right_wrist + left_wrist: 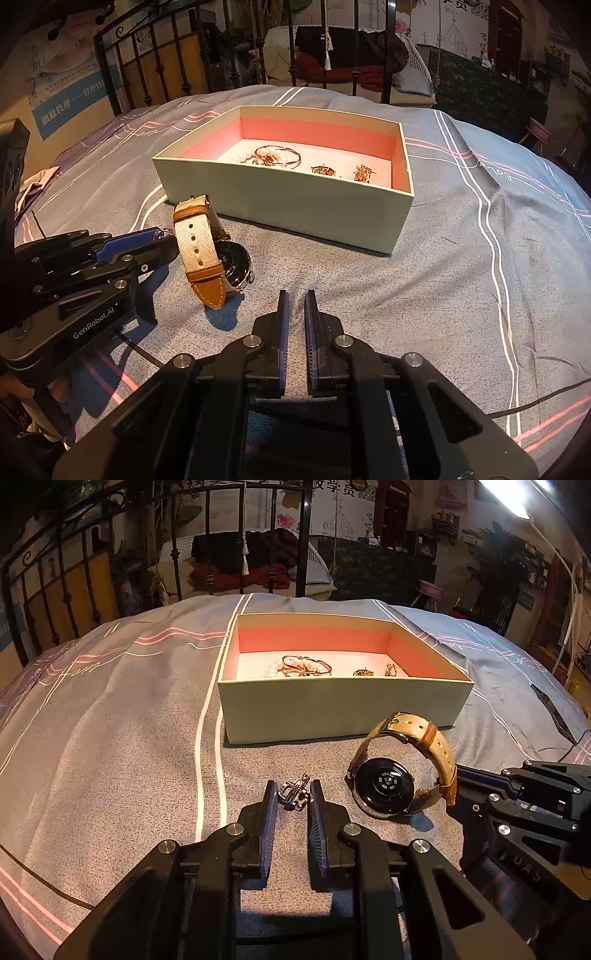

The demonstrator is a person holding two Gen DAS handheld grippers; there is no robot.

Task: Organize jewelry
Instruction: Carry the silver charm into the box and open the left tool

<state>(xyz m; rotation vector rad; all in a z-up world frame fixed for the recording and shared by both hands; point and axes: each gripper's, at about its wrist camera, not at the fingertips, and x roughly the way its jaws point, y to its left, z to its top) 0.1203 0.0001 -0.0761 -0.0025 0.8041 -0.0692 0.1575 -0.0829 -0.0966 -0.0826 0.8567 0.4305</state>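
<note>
A small silver trinket, seemingly a clip or brooch, is seen clamped between the blue pads of the left gripper, just above the grey bedspread. At about 3 o'clock from it, just beside, a wristwatch is laid on its side on the bedspread, its dark case back turned toward the left wrist camera and its tan strap arched over it. In the right wrist view the same wristwatch is found at 10 o'clock from the right gripper, near but apart, with the brown strap tip hanging toward the cloth. The right gripper is clenched on nothing: its jaws are drawn nearly together, with only a narrow gap and bare bedspread seen between them.

At 12 o'clock from the trinket, an open pale box with a pink lining is set on the bedspread, touching it. Inside, a pearl bracelet tangled with a thin bangle is laid toward 9 o'clock, and two small gold pieces toward 3 o'clock. Beyond the box, at 12 o'clock, a black iron bed frame is seen.
</note>
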